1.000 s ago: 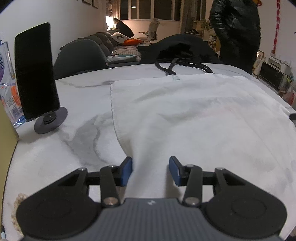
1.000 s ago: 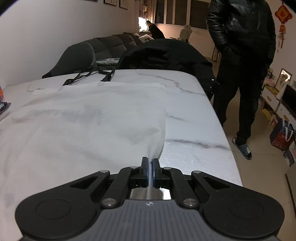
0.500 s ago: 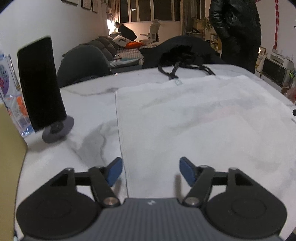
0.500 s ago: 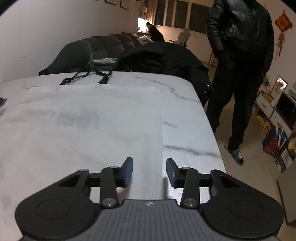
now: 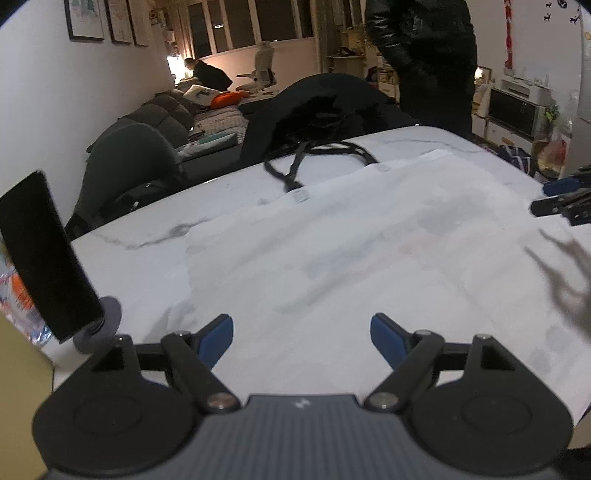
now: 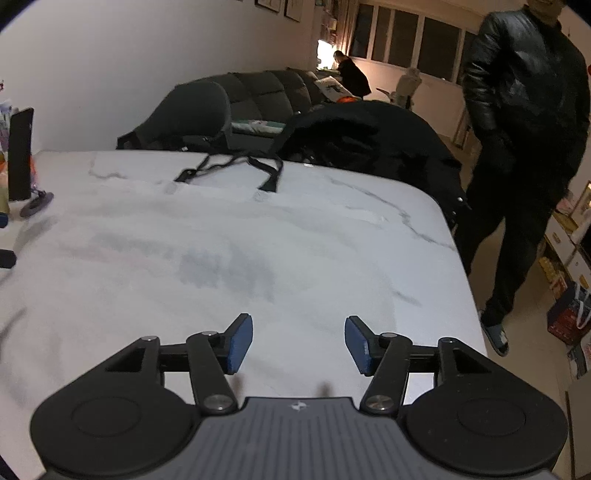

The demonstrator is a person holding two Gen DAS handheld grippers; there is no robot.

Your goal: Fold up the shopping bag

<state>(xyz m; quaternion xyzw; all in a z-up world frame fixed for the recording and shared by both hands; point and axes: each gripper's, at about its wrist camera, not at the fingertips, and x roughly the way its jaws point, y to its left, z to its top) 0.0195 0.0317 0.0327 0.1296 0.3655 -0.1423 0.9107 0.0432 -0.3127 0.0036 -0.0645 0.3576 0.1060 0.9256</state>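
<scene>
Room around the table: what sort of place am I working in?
Most likely a home living and dining room: a marble-look table holds the bag, a dark sofa lines the wall, and framed pictures hang above.

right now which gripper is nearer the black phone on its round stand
Left. The left gripper sits just right of the black phone on its round stand; the right gripper is across the white fabric shopping bag.

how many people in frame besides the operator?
2. One person in a black jacket stands beside the table's far right corner. Another person bends over by the lit window at the back. Others may be out of view.
</scene>
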